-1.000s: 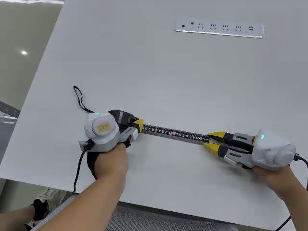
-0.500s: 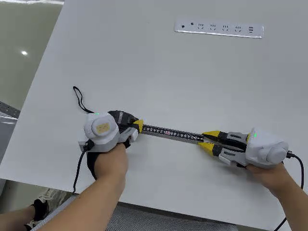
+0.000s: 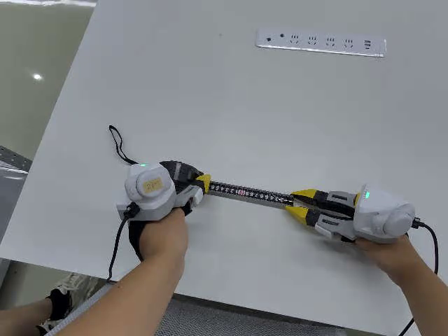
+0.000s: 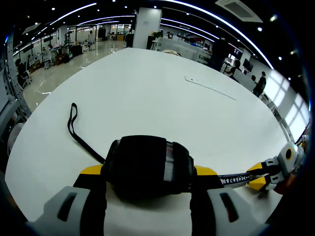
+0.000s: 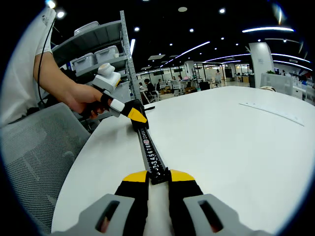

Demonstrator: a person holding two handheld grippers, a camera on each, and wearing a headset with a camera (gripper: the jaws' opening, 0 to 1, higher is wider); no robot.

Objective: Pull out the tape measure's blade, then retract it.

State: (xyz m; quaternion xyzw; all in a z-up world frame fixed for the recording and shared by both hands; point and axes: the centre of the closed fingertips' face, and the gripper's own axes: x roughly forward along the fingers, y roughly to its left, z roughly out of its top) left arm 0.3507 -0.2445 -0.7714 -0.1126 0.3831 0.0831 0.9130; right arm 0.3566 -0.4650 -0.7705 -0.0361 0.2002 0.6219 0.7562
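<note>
Black rounded tape measure case (image 3: 178, 175) sits near the front edge of the white table (image 3: 245, 105). The yellow-tipped left gripper (image 3: 201, 184) is clamped on it, jaws spread to the case's width. The dark numbered blade (image 3: 248, 194) lies flat on the table, long axis left-right, pointing at the right gripper (image 3: 299, 203), whose jaws are nearly closed and pinch the blade's end. Right gripper view: numerals legible. Left gripper view: black cord loop (image 4: 74, 125) lies beyond the case. Farthest off, a white power strip (image 3: 320, 42).
</note>
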